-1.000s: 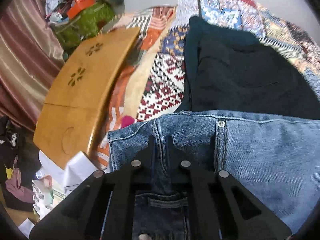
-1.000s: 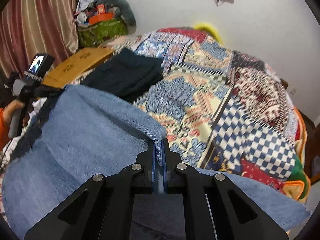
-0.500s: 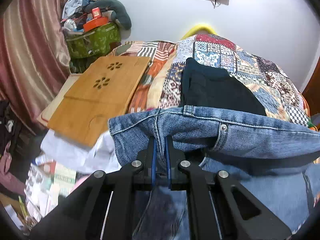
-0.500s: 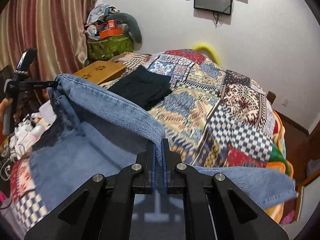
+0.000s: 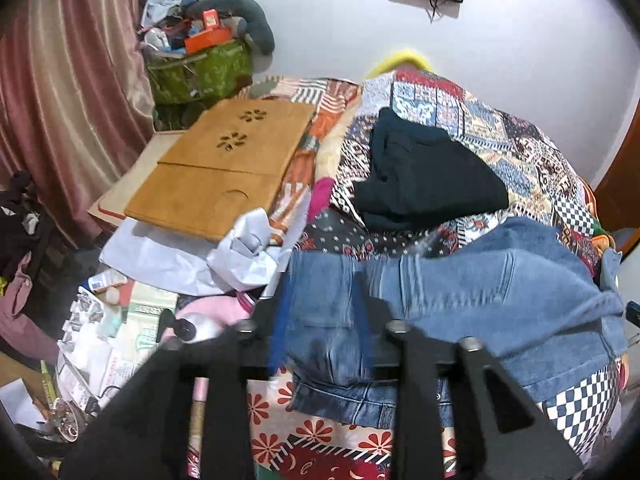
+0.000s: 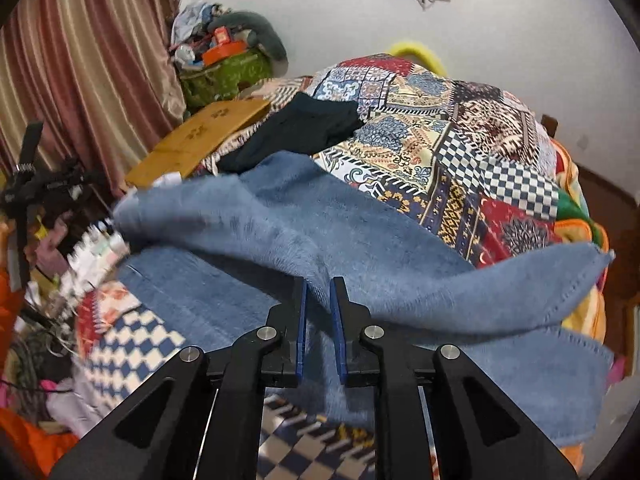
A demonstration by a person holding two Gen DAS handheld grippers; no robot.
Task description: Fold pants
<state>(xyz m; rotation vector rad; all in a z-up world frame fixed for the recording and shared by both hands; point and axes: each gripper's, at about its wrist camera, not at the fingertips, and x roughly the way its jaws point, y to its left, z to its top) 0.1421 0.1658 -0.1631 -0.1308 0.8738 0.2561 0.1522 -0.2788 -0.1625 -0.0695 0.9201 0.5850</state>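
No writing is legible anywhere. The blue denim pants (image 5: 460, 292) lie rumpled on the patchwork-quilted bed (image 6: 460, 128), a folded black garment (image 5: 424, 176) at 12 o'clock. The left gripper (image 5: 322, 320) has its jaws spread wide around denim; the right gripper (image 6: 319, 320) stands narrowly parted, cloth between. A wooden lap table (image 5: 224, 168) sits at 10 o'clock beside striped pink curtains (image 6: 80, 72).

The pants (image 5: 460, 292) are matt blue denim, nappy on the inside, on a printed patchwork cloth bedspread (image 6: 460, 152), with a smooth matt wooden board (image 5: 224, 172) far left, crumpled white paper (image 5: 248, 248) and sheeny satin curtains (image 5: 72, 88).
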